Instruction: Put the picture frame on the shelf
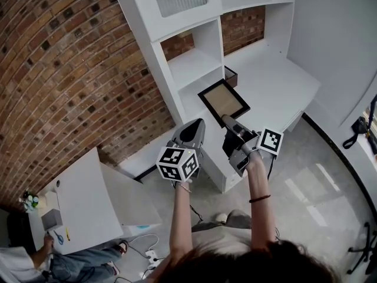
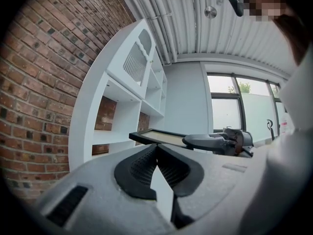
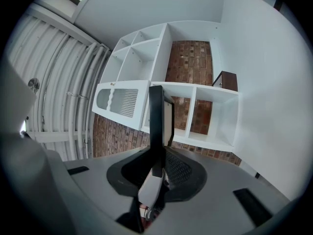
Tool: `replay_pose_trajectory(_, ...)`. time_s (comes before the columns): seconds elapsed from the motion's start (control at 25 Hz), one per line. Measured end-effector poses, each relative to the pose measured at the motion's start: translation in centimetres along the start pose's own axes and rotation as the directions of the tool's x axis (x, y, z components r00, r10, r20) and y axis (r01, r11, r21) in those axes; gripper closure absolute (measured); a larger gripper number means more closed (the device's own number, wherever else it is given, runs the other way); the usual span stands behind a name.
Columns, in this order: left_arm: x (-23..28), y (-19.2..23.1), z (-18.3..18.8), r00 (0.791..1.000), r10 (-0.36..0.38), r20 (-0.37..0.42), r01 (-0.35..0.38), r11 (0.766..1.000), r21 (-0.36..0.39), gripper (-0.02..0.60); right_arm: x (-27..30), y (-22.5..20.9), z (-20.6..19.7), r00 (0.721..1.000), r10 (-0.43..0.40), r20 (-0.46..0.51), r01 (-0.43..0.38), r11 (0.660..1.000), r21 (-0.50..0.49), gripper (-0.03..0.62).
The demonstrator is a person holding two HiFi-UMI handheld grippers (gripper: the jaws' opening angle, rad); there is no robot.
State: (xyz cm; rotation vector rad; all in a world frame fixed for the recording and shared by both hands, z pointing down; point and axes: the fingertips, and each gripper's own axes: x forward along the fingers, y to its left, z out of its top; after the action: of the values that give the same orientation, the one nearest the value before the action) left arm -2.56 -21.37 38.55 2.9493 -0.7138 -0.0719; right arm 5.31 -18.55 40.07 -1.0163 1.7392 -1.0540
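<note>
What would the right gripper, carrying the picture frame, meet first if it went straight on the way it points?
Probably the white shelf unit. The right gripper, shut on the picture frame, aims at its middle row, so the frame's far edge would likely arrive first. Depth is hard to judge.

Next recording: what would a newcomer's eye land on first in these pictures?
The black-edged picture frame with a tan centre stands out first, held flat in front of the white shelf unit, its near edge clamped in the right tongs. Beside it the left tongs are shut and empty. A red brick wall fills the left of the head view.
</note>
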Motion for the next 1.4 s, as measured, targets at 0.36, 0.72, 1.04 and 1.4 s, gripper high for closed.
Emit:
replay_pose_trajectory(0.36,0.7,0.3,0.0,1.000,-0.016,0.002,0.016,1.000,0.004,0.571,0.3,-0.2,0.6,1.000,0.007,0.020,-0.007,1.000,-0.005,0.522)
replay_pose_trajectory(0.72,0.3,0.9,-0.7,1.000,0.006,0.005,-0.006,1.000,0.004,0.571,0.5,-0.7,0.5,1.000,0.019,0.012,-0.019,1.000,-0.006,0.522)
replay_pose_trajectory(1.04,3.1,3.0,0.2,0.998,0.054,0.014,-0.054,0.999,-0.008,0.571,3.7,-1.0,3.0,0.999,0.031,-0.044,-0.031,1.000,-0.001,0.522)
replay_pose_trajectory(1.4,6.8,4.7,0.3,0.992,0.126,0.031,-0.125,0.992,-0.018,0.571,6.4,-2.7,6.4,0.993,0.051,-0.109,-0.049,0.999,0.020,0.522)
